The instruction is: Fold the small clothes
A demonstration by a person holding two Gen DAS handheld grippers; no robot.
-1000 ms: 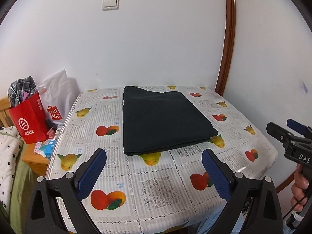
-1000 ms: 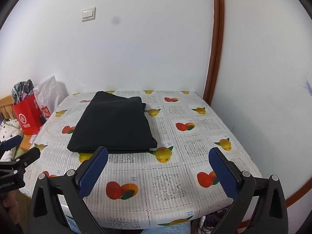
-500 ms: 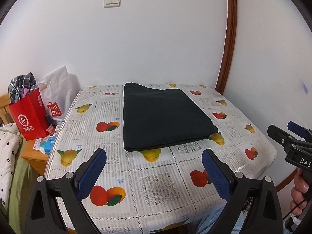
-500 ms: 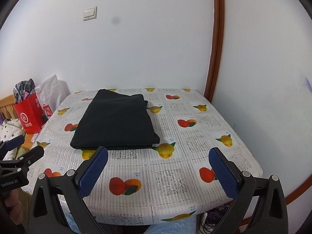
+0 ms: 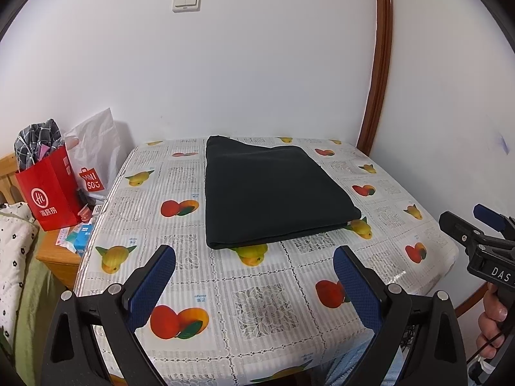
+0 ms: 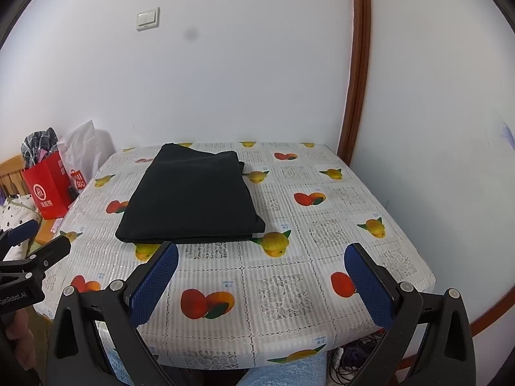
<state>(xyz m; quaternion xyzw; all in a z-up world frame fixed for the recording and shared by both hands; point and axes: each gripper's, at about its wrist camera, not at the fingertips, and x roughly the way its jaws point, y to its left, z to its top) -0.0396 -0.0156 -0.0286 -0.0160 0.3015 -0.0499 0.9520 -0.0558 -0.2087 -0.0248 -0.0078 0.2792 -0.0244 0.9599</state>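
Observation:
A dark garment [image 5: 270,193] lies folded into a neat rectangle on the fruit-print tablecloth [image 5: 264,305], toward the far half of the table; the right wrist view shows this garment [image 6: 193,199] left of centre. My left gripper [image 5: 254,260] hangs open over the table's near edge, well short of the cloth, with nothing between its blue pads. My right gripper [image 6: 261,257] is open too, held back from the near edge and empty. Each gripper also appears at the side of the other view: the right one [image 5: 476,222], the left one [image 6: 35,238].
White walls close in behind and on the right, with a brown curved trim [image 5: 379,64] in the corner. Left of the table, a wooden stand carries a red paper bag [image 5: 48,189], a white shopping bag [image 5: 93,157] and small clutter. A light switch [image 5: 186,1] is on the wall.
Both grippers have drawn back and risen from the table, so the table and folded garment look smaller and farther. The garment has not moved.

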